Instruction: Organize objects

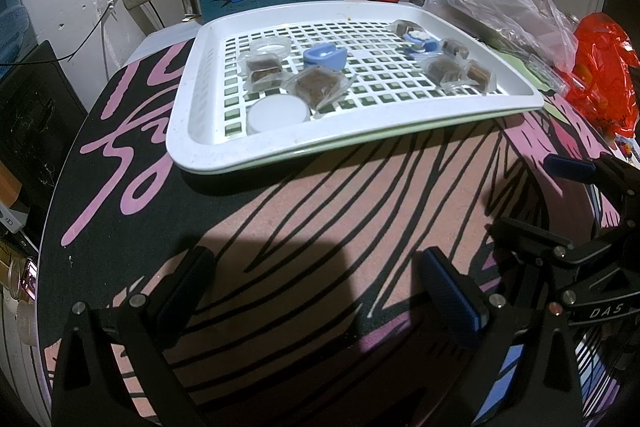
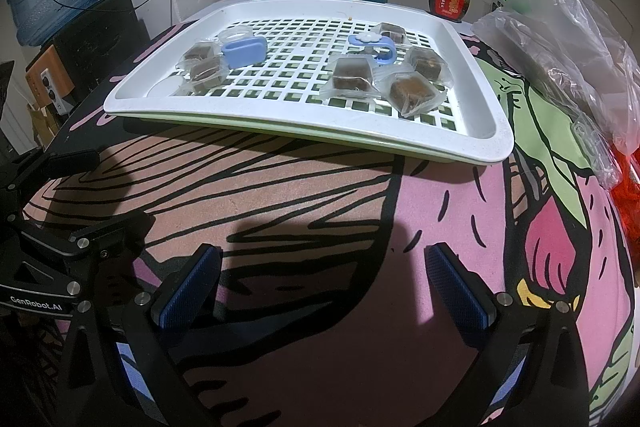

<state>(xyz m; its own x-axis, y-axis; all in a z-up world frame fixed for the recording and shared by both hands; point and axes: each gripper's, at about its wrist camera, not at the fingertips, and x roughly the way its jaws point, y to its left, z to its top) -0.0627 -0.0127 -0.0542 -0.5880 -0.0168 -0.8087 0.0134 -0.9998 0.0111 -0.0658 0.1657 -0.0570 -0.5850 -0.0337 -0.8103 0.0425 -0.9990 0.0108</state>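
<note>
We find both grippers, left (image 1: 320,291) and right (image 2: 324,287), empty with fingers spread, over bare surface (image 2: 320,211) short of the tray (image 2: 472,75). Wrapped brown blocks (image 2: 352,77) lie scattered on its grid: light, crinkly, likely slippery; grip across the block. The raised rim limits approach.

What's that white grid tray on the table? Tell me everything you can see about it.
The white tray looks like plastic: a raised smooth rim around a floor of square holes. It lies flat on the cartoon-printed mat, stacked on a pale green tray of the same shape. On it lie clear-wrapped brown cubes, two blue clips and a white lid. No gripper touches it.
</note>
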